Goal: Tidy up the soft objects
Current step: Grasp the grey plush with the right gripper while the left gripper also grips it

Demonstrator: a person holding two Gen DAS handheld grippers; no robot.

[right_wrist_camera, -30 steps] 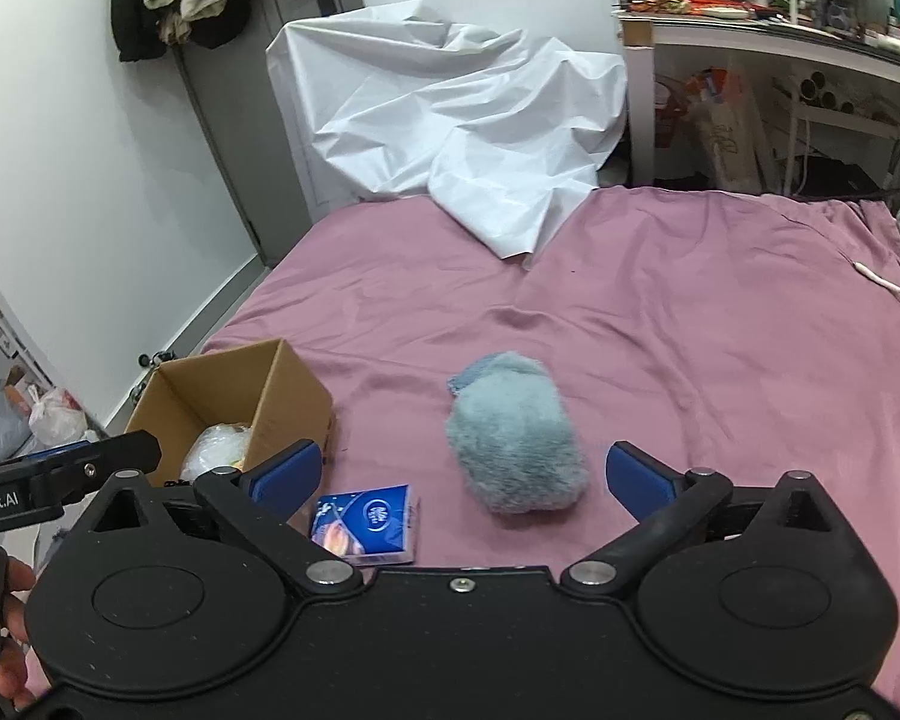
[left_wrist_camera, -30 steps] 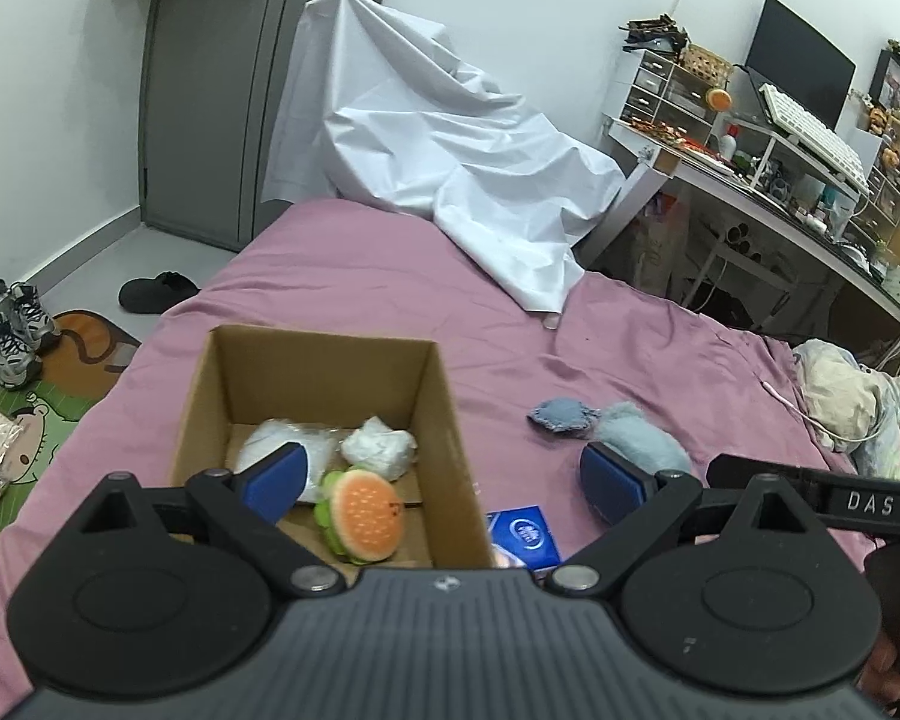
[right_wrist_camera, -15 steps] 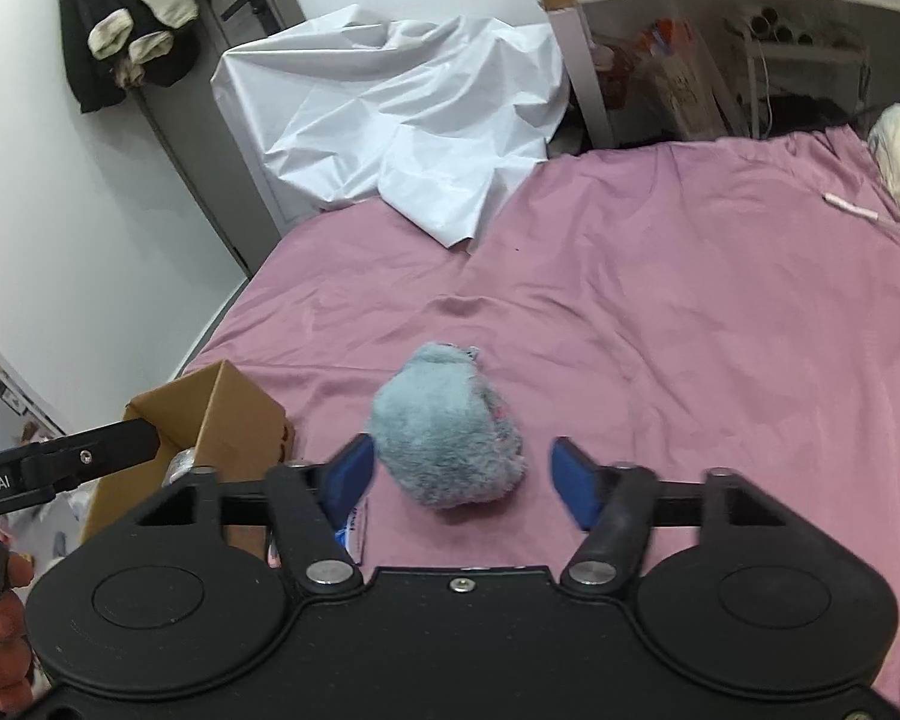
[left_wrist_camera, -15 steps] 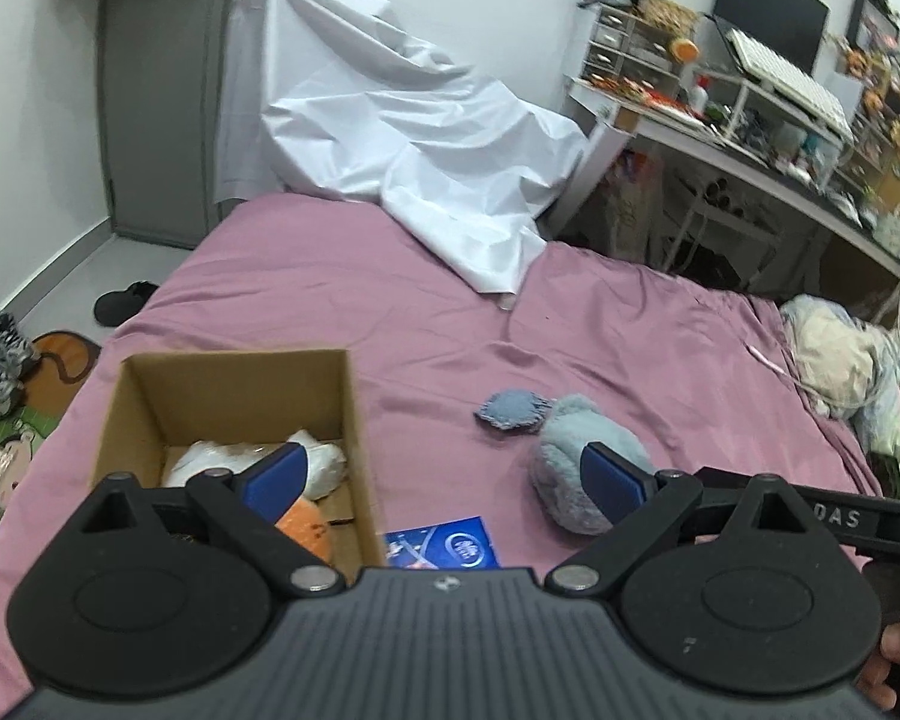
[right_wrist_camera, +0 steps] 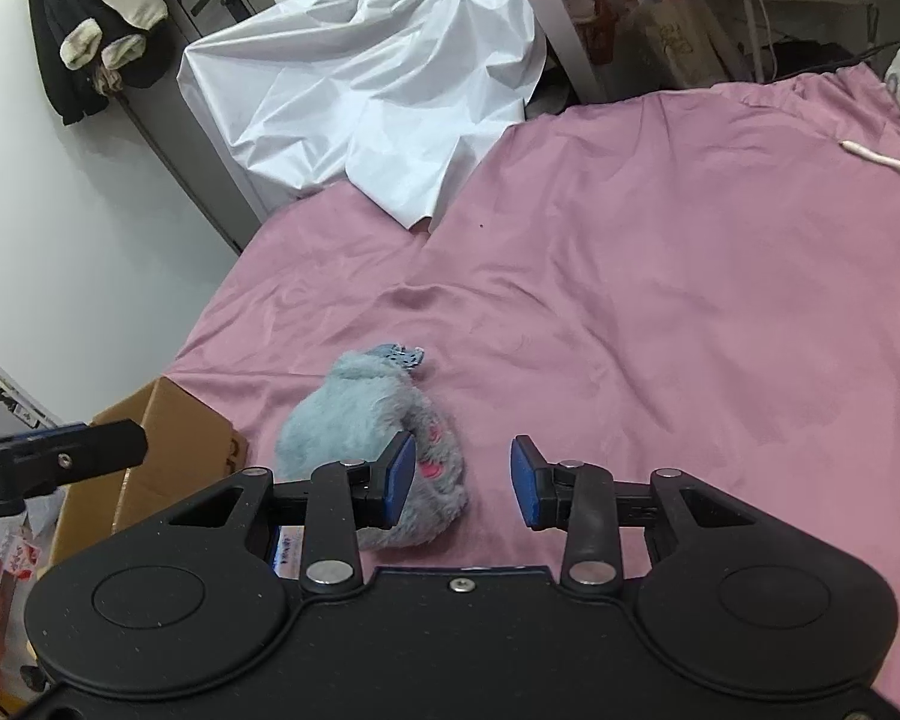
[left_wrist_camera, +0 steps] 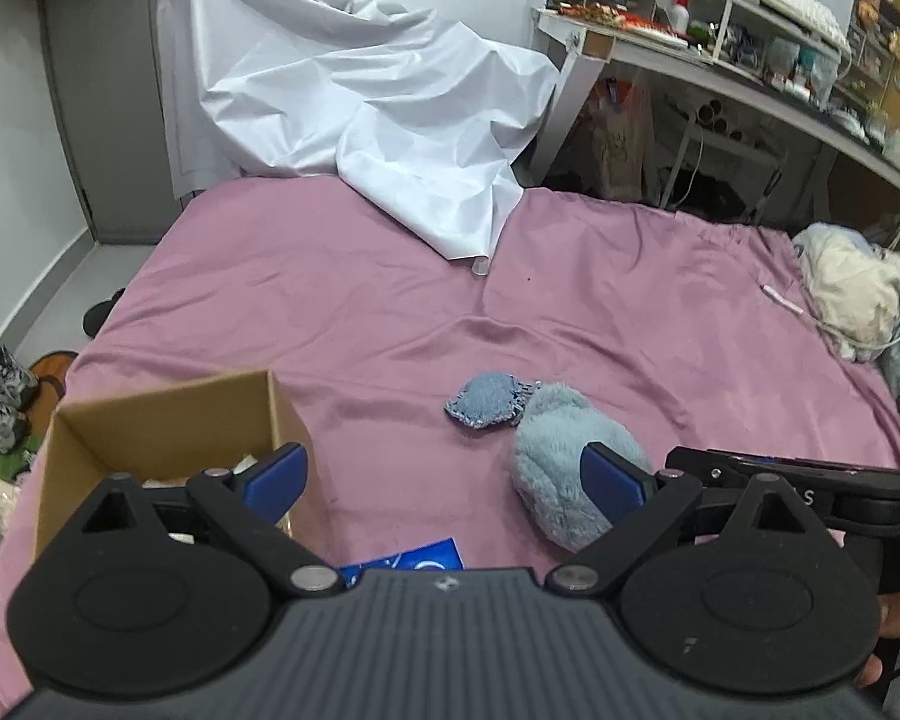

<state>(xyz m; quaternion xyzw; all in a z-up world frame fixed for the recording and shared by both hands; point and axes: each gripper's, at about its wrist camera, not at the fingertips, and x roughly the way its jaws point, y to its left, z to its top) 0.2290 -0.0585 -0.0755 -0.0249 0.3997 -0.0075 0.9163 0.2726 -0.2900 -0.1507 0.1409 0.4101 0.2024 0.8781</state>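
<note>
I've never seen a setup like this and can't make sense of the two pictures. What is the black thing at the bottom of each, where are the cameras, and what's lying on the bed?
No robot here: a person carries a hand-held two-finger gripper in each hand, each with a camera looking along its blue-padded fingers. One picture is from the left gripper, jaws wide and empty. The other is from the right gripper, whose jaws are closing; nothing is pressed between the pads, the toy lies mostly to one side. On the purple bedsheet lie a fluffy blue plush toy, a small blue knitted piece, a blue packet and an open cardboard box. Nothing is held.
</note>
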